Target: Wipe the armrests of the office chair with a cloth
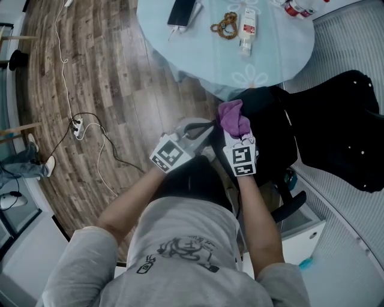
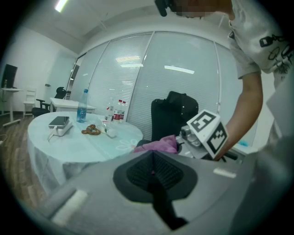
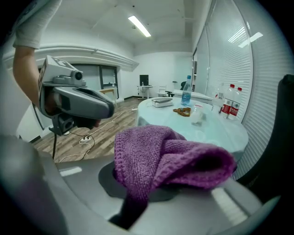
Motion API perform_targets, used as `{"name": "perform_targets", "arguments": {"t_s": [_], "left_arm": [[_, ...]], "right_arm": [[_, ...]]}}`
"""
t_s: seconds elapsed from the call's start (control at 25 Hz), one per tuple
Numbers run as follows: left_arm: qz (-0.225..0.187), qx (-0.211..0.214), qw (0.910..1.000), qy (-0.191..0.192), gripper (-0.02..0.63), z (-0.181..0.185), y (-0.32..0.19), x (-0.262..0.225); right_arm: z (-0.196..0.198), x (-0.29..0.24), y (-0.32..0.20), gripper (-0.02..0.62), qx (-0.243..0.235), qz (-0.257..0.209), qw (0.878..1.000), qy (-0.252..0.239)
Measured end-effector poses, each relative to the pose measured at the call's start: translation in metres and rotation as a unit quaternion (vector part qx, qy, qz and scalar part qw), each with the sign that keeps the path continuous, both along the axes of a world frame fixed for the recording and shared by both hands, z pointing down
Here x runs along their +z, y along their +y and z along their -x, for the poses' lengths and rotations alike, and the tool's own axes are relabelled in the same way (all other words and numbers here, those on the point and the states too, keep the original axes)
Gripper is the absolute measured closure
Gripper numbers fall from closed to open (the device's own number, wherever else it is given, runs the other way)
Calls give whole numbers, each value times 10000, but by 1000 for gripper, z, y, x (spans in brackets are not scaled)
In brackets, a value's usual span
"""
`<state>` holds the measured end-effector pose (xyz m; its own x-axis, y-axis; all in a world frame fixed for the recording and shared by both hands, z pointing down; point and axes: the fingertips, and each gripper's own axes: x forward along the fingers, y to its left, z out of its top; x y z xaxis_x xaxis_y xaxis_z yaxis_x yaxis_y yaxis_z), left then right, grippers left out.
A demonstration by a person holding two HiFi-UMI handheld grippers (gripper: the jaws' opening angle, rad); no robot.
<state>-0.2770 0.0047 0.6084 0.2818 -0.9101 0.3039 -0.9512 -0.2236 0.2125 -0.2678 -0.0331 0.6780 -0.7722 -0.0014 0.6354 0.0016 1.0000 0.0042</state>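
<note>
A purple cloth (image 1: pixel 234 117) bunches out of my right gripper (image 1: pixel 236 129), which is shut on it. In the right gripper view the cloth (image 3: pixel 170 158) fills the jaws and hides the tips of the right gripper (image 3: pixel 158 183). The cloth hangs over the near edge of the black office chair (image 1: pixel 336 126), and I cannot tell if it touches. My left gripper (image 1: pixel 201 131) is close beside it on the left, shut, with nothing between its jaws. The left gripper view shows the left gripper (image 2: pixel 153 160), the cloth (image 2: pixel 158 144) and the chair (image 2: pixel 172 112) beyond.
A round table (image 1: pixel 282 60) with a pale cloth stands just beyond the chair, holding a phone (image 1: pixel 182 12), a bead string (image 1: pixel 226 25) and a small bottle (image 1: pixel 247 27). A power strip (image 1: pixel 77 127) and cables lie on the wooden floor at left. A white cabinet (image 1: pixel 303 231) stands at right.
</note>
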Motion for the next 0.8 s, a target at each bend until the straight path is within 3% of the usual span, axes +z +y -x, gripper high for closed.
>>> {"name": "perform_targets", "arguments": {"t_s": [0.4,0.8], "left_arm": [[59,-13,10000,-9,604,-2,0,2],[80,-8,10000,37,604,-5,-3,5]], "right_arm": [[-3,-2,12,565,-642,-164,9978,88],[-14,7,-67,563,-191,-270,9993,189]]}}
